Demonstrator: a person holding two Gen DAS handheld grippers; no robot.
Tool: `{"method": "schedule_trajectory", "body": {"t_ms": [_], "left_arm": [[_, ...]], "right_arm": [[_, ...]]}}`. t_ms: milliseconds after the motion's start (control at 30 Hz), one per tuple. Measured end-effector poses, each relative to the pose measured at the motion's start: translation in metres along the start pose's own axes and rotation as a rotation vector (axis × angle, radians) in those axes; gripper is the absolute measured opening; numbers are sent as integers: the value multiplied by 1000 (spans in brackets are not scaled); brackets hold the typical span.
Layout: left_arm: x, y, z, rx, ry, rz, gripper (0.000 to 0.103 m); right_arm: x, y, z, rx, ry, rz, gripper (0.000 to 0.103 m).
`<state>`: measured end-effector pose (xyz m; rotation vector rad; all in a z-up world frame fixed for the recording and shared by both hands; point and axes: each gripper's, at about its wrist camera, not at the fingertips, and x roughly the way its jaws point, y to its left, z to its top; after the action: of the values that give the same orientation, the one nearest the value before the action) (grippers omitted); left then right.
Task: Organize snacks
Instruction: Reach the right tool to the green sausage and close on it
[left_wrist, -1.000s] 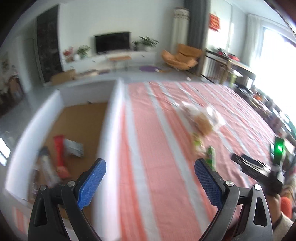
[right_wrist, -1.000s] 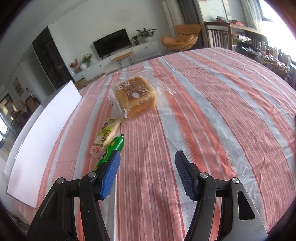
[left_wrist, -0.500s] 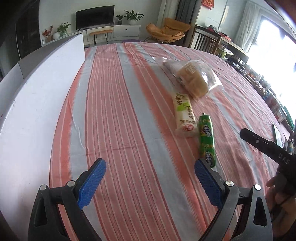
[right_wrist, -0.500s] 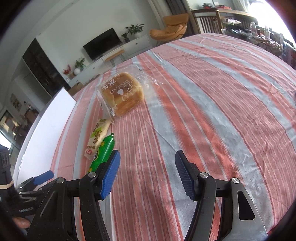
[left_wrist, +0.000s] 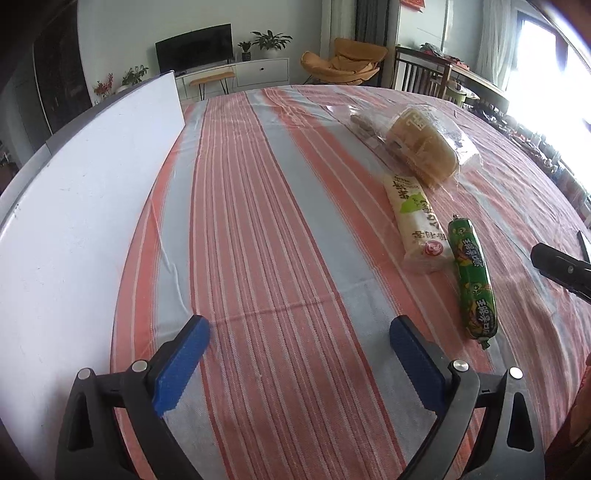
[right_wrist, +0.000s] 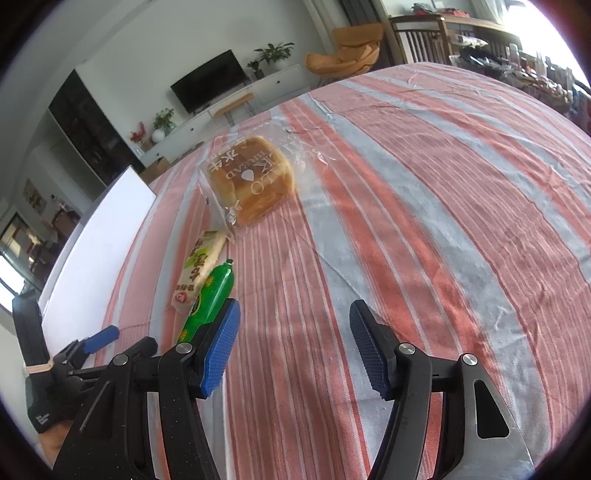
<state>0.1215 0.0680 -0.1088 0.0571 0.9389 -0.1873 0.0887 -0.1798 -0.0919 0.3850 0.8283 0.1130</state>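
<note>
On the striped tabletop (left_wrist: 258, 221), three snacks lie in a row: bagged bread (right_wrist: 251, 181), a pale wrapped bar (left_wrist: 415, 221) touching it, and a green sausage (left_wrist: 472, 280) just beside the bar. Left tool (left_wrist: 299, 328) stands wide, empty, beside a white box wall (left_wrist: 81, 206). Right tool (right_wrist: 293, 310) stands wide, empty, near the sausage.

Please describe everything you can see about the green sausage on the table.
The green sausage is a slim tube in glossy green plastic wrap with yellow print and cartoon figures, pinched shut at both ends. It lies flat on the striped tablecloth, alongside the pale snack pack, apparently touching it. Neither tool touches it.
</note>
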Motion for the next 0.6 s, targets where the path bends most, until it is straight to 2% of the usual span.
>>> {"method": "schedule_trajectory", "body": {"t_ms": [133,467,600], "left_arm": [[3,1,2,0,9,-9,103],[3,-2,3,2,8,-2,103],[2,0,1,24,30,-10,103]], "right_arm": [[-1,1,0,-2,0,6,65],[-1,25,-5,-117,-1,15,65],[-2,23,-5,-106,-4,23,65]]}}
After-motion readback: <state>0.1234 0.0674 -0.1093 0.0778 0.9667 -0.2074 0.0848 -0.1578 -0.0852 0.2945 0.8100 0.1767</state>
